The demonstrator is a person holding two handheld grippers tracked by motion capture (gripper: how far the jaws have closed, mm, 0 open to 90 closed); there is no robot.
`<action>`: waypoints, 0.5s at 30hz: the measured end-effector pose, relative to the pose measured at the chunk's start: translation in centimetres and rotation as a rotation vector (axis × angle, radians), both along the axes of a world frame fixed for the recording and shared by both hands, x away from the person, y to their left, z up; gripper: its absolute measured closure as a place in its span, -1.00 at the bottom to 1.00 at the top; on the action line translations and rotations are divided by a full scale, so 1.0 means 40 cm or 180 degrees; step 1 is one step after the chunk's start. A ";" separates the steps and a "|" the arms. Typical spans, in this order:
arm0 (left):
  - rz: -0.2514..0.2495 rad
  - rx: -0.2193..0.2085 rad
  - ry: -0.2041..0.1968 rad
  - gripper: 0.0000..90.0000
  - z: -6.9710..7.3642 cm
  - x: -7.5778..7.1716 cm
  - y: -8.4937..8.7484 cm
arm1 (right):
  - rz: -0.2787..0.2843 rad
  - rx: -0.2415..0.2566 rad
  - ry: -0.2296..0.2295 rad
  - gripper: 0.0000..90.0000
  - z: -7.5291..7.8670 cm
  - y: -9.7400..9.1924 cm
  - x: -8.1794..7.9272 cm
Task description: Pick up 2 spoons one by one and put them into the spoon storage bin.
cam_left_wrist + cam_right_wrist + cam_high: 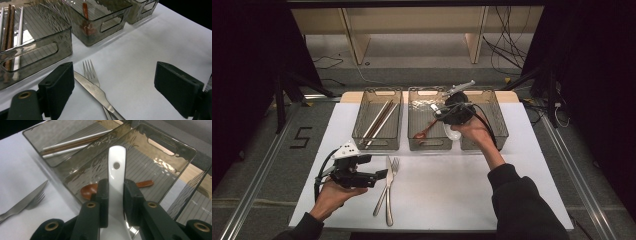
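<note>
R tool clamped on white spoon, above middle bin w/ brown spoon. L tool wide open, empty, over knife + fork on worktop.

Three bins abreast (walls touching), bare table nearer — knife, fork

Both grippers are black. The left gripper carries a pale grey three-cornered plate dotted with small dark holes, and a black cable loops off its back. Its jaws are blocky, matt pads with brass-ringed screw holes in the arms behind. The right gripper has the same brass eyelets. The person's sleeves are dark.
</note>
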State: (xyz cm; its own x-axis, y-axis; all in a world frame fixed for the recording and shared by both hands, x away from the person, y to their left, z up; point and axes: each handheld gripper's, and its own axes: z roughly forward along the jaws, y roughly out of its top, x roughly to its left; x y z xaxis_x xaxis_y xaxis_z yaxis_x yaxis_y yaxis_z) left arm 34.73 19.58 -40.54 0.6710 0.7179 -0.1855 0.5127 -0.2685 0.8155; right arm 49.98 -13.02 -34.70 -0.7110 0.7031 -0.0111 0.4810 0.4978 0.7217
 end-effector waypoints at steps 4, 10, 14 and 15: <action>-0.0002 -0.0004 -0.0001 -0.65 0.000 0.000 0.000 | -0.0061 0.0006 0.0034 0.71 -0.011 0.007 0.026; -0.0009 -0.0010 0.0016 -0.65 -0.001 0.001 0.000 | -0.0153 -0.0008 0.0079 0.70 -0.032 0.022 0.056; -0.0009 -0.0012 0.0017 -0.65 -0.002 0.001 -0.001 | -0.0204 0.0000 0.0084 0.70 -0.038 0.031 0.071; -0.0016 -0.0005 0.0017 -0.65 -0.002 0.001 -0.001 | -0.0225 0.0012 0.0084 0.70 -0.040 0.033 0.075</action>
State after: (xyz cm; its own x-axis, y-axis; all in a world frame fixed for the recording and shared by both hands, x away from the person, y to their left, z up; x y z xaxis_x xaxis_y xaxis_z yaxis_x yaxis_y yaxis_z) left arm 34.78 19.55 -40.62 0.6737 0.7141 -0.1902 0.5157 -0.2699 0.8132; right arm 52.98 -11.71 -36.29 -0.6595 0.7516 0.0097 0.5338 0.4592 0.7100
